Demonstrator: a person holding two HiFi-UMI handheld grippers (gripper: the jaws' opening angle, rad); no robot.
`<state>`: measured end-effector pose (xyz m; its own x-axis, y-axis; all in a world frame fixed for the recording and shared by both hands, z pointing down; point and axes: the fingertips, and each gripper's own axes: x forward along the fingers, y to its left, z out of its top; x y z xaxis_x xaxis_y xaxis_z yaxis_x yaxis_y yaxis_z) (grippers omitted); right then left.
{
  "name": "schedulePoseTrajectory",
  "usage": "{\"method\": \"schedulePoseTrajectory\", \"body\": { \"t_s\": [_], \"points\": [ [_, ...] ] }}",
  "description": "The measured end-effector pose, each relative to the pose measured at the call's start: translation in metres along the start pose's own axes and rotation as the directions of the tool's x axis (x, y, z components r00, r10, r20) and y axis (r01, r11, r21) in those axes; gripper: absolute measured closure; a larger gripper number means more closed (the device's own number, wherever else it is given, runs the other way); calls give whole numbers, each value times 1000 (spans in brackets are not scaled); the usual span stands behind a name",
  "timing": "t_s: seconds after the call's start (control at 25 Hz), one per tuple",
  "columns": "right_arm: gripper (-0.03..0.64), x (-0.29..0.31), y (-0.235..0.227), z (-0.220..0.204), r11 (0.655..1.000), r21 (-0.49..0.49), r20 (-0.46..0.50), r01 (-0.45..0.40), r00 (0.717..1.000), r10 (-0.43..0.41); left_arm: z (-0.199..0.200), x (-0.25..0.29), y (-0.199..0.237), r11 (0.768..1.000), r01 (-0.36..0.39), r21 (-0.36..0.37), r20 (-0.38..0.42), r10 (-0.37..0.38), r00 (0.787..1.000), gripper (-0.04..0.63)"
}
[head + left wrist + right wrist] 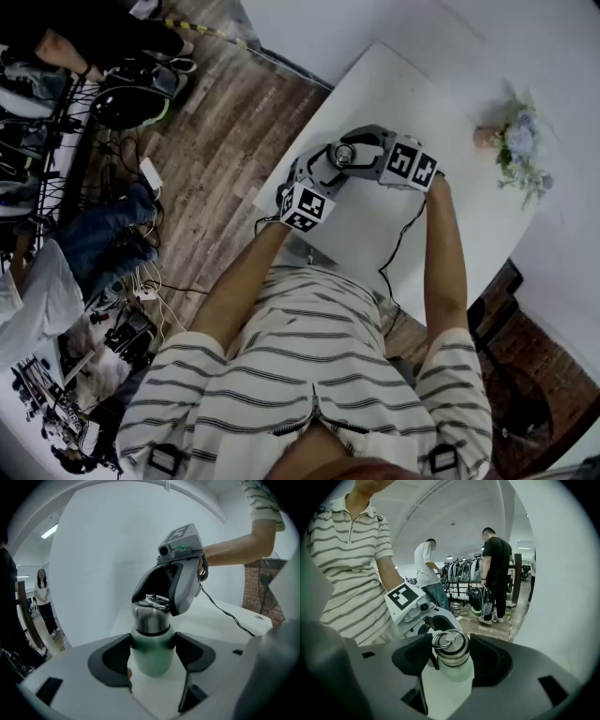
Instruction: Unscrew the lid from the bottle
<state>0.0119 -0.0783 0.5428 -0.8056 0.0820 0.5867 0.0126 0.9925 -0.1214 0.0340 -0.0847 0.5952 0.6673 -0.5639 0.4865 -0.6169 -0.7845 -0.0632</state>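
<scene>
At the left of the white counter (394,84), the left gripper (153,647) is clamped on the pale green body of the bottle (151,663), one dark pad on each side; whether the base rests on the counter cannot be told. At centre, the steel lid (149,618), topped by a small carry ring, sits on the neck. No gap shows beneath it, so the unscrewing is judged barely begun, if at all. To the right, the right gripper (451,654) reaches in from the opposite side and is closed about the lid, its pads bearing on the lid's flanks. Farther right, a small bunch of flowers (518,141) stands well apart. For a clean turn, the left grip should resist rotation firmly, while the right should roll about the bottle's own axis — not lever sideways — then release, return and re-grip, lifting only once the thread is free.
</scene>
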Motion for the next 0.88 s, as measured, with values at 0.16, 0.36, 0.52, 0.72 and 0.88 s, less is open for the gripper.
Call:
{"method": "schedulePoseTrajectory", "body": {
  "t_s": [0.16, 0.36, 0.52, 0.72, 0.88],
  "points": [
    [356, 1, -1, -2, 1000, 6, -5, 17, 1000, -17, -1, 2, 0, 1000, 0, 0, -2, 0, 1000, 296],
    [232, -4, -10, 2, 981, 117, 55, 156, 985, -163, -1, 3, 2, 1000, 0, -2, -1, 0, 1000, 296],
    [232, -13, -13, 6, 914, 222, 115, 340, 922, -371, -2, 3, 0, 1000, -1, 0, -3, 1, 1000, 296],
    [261, -14, -13, 6, 754, 383, 100, 534, 787, -609, -1, 3, 1, 1000, -5, -3, -1, 5, 1000, 296],
    [296, -10, -12, -3, 609, 520, 60, 598, 686, -725, -2, 3, 1, 1000, -10, -5, -2, 10, 1000, 296]
  ]
}}
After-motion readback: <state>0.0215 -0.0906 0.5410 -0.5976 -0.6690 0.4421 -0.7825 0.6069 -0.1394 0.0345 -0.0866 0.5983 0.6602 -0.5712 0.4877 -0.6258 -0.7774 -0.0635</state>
